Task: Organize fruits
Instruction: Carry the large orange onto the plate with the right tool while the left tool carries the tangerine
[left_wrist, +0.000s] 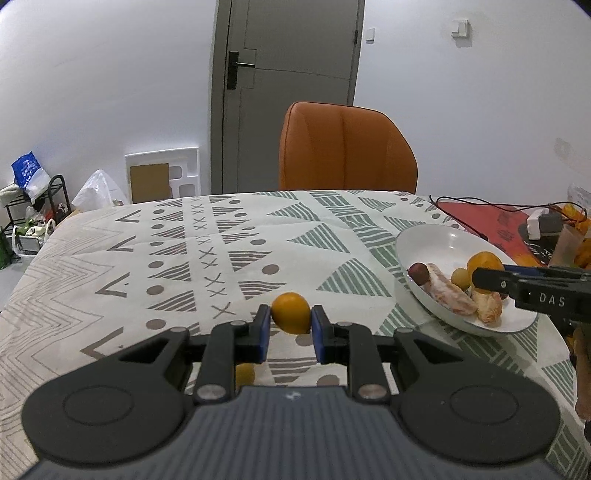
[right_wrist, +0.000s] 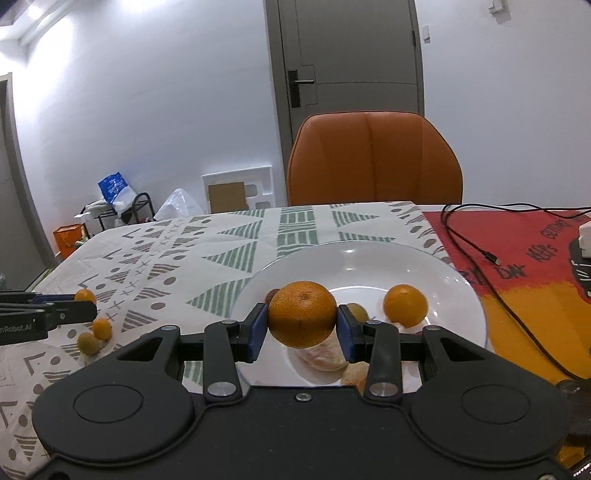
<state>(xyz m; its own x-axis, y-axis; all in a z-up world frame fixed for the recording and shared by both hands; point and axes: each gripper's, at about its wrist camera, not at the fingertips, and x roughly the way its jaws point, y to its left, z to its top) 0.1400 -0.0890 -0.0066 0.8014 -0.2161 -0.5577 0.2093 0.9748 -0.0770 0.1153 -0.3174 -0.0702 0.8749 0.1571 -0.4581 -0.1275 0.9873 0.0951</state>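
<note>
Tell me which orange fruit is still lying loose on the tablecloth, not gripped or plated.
The small orange fruit beside the greenish fruit, left of the plate. The others are clamped in the left gripper and right gripper, or plated.

Patterned tablecloth (right_wrist: 155, 258) carries white plate (right_wrist: 461, 280), red mat (right_wrist: 524, 258), perhaps three loose fruits (right_wrist: 101, 328).

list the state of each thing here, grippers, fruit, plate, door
left gripper: shut on a small orange, above the tablecloth
right gripper: shut on a large orange, over the plate
plate: holds several fruits, partly filled
two small fruits: loose on the tablecloth
door: closed
</note>
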